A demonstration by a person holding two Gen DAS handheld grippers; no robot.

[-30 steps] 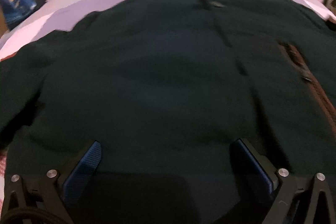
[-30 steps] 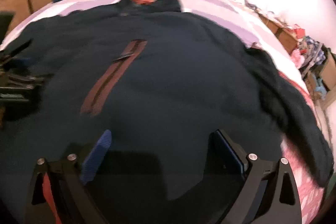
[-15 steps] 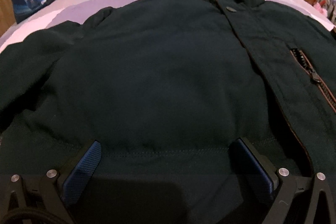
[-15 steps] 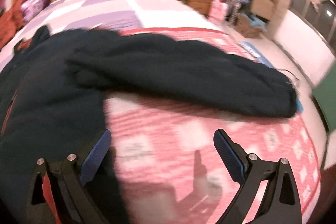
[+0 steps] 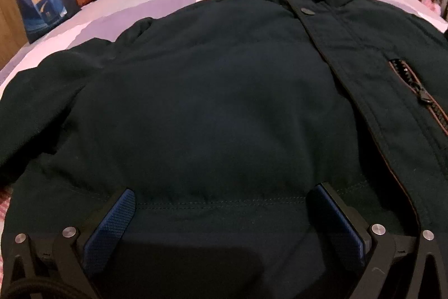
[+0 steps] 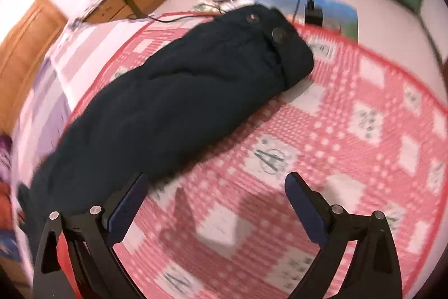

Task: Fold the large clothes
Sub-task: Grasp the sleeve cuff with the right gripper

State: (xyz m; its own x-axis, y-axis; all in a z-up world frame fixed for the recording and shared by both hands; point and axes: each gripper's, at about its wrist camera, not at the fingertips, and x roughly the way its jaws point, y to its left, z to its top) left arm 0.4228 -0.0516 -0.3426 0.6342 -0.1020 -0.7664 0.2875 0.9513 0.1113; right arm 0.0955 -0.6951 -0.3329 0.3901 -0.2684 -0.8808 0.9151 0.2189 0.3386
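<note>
Right hand-held gripper [image 6: 215, 187] wide open, empty; jacket sleeve [image 6: 168, 102] ahead-left, long axis running away toward cuff. Left hand-held gripper [image 5: 221, 203] wide open, empty, at jacket [image 5: 210, 102] hem.

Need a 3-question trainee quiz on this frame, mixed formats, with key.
1. True or false: the left gripper is shut on the jacket's hem.
2. Multiple choice: the jacket sleeve seen by the right gripper lies on A) a red-and-white checked blanket B) the floor C) a chair.
3. Fill in: beside the jacket's front placket, the chest pocket has a ___.

Key: 1 false, it is open. 2 A. 3 zipper.
</note>
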